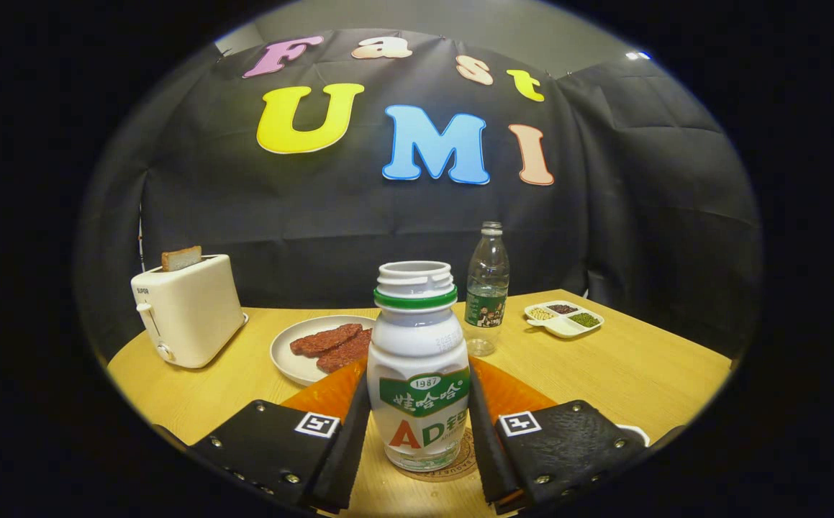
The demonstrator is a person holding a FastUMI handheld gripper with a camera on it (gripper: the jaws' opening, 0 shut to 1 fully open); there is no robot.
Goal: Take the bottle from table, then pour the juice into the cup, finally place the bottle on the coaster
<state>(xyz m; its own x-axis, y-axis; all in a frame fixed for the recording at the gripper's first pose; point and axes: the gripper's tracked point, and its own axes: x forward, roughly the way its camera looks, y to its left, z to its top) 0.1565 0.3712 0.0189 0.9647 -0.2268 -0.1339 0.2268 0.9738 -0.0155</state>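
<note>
Gripper view puts the bottle (420,367) right in front of me, upright on a round coaster (460,464) on the table (632,367), cap off. Its label shows "1987" and big letters "AD". My tongs (420,432) flank the bottle, one finger close on either side; I cannot tell whether they press on it. An orange mat (510,392) lies behind the bottle. Beyond it I see a plate (294,360) of reddish slices, a white toaster (190,313) marked "SUPOR" with bread up, a clear water bottle (487,288) and a small divided dish (564,319) of grains.
</note>
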